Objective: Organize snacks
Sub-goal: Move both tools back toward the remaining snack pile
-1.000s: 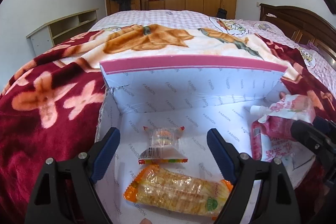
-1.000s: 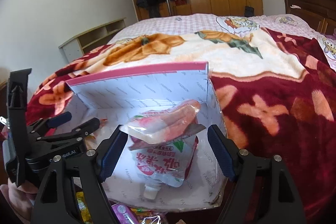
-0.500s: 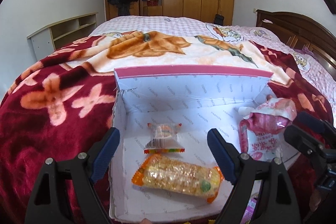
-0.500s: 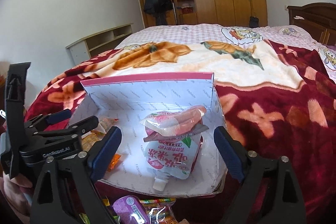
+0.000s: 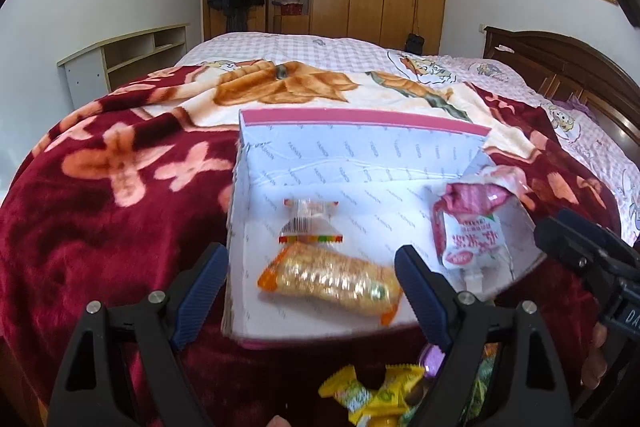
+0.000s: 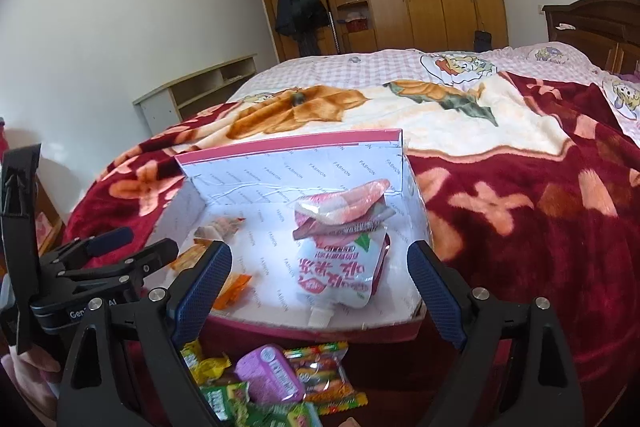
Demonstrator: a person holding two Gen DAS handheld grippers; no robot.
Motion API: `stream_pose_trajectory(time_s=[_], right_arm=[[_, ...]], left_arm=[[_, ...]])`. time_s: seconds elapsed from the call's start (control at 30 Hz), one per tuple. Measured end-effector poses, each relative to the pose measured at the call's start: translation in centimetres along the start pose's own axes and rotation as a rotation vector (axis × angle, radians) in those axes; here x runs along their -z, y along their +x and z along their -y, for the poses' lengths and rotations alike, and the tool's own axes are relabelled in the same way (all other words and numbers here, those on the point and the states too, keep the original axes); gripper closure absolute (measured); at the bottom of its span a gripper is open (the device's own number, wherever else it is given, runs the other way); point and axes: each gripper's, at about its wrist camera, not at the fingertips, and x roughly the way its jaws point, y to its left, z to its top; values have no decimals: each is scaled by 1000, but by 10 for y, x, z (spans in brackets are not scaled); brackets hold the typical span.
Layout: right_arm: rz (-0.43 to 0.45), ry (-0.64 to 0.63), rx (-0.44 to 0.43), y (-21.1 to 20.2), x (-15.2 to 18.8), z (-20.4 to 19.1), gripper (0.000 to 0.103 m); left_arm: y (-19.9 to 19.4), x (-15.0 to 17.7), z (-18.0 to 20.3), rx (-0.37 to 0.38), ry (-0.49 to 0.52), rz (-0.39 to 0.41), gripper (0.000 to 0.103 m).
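Observation:
A white box with a pink rim (image 5: 360,155) lies open on the bed. Inside it are an orange-ended cracker pack (image 5: 332,277), a small clear sweet packet (image 5: 310,225) and stacked pink-and-white spouted pouches (image 5: 472,231) (image 6: 340,259). My left gripper (image 5: 310,263) hovers open in front of the box's near edge, holding nothing. My right gripper (image 6: 320,259) is open too, back from the pouches, with nothing between its pads. Each gripper shows in the other's view: the right gripper (image 5: 580,247) at the right edge, the left gripper (image 6: 116,247) at the left.
Loose snacks lie in a pile just in front of the box: a purple packet (image 6: 272,375), green packets (image 6: 224,399) and yellow ones (image 5: 372,391). A dark red floral blanket (image 5: 100,227) covers the bed. A wooden headboard (image 5: 560,67) stands at the right, a low shelf (image 5: 128,59) by the left wall.
Both grippers have drawn back from the box, which looks smaller. The loose snack pile has come into view below. The right jaws widened a little; the pouches stayed in the box.

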Motion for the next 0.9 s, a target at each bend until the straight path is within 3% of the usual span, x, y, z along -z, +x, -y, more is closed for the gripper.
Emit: stream_pose_trajectory(time_s=[0.53, 0.9], right_arm=[[-47, -5, -13, -40, 55, -13, 12], [-116, 21, -16, -36, 92, -11, 17]], left_arm=[[-39, 53, 16, 45, -11, -23, 14], [-44, 86, 23, 61, -7, -65, 14]])
